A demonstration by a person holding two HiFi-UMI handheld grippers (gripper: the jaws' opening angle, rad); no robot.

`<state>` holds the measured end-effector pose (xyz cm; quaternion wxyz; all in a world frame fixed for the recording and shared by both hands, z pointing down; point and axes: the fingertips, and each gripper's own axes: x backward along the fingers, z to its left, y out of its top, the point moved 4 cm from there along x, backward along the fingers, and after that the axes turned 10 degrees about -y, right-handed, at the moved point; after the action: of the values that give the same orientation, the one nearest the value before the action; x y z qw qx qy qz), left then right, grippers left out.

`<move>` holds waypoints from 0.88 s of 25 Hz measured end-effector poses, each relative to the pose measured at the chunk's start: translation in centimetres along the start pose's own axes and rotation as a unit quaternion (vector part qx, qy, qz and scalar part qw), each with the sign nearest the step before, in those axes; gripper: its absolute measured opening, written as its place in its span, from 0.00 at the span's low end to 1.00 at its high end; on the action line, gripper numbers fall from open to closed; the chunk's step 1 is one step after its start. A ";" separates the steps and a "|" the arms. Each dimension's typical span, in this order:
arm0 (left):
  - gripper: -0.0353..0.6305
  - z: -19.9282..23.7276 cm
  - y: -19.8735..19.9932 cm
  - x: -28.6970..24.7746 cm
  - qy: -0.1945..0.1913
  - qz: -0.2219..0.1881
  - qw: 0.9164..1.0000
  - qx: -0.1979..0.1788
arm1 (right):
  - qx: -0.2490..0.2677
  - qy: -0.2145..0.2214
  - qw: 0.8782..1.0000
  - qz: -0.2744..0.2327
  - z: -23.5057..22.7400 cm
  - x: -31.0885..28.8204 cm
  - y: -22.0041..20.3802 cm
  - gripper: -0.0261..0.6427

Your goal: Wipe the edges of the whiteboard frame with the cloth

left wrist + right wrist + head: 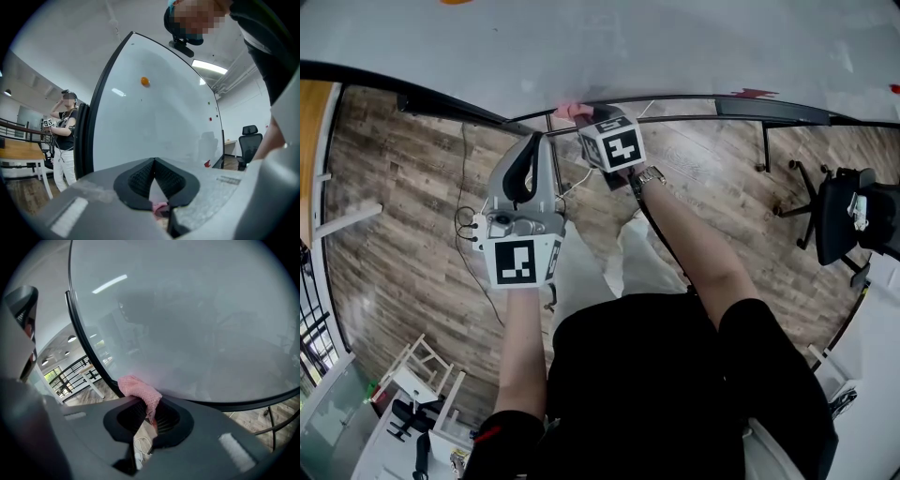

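- Head view: both forearms stretch forward toward the lower edge of the whiteboard frame, with the right tongs farther out than the left tongs.
- Right tongs are clamped on the pink cloth, whose bunched end sits against the frame.
- Left tongs, nearer and just to the left, are closed tip to tip.

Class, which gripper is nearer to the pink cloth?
Right. The right gripper has its jaws shut on the pink cloth at the whiteboard frame; the left gripper sits apart, to the cloth's left, jaws together.
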<state>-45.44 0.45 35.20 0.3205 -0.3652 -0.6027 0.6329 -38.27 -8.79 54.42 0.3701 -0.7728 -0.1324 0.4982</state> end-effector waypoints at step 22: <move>0.06 -5.7 -0.4 -2.4 0.013 0.002 1.000 0.001 | 0.003 -0.011 1.000 -0.004 -6.8 2.7 -0.8 0.09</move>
<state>-39.39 1.46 35.73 0.3278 -0.3739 -0.5970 0.6296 -30.93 -9.67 54.77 0.3735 -0.7655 -0.1383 0.5054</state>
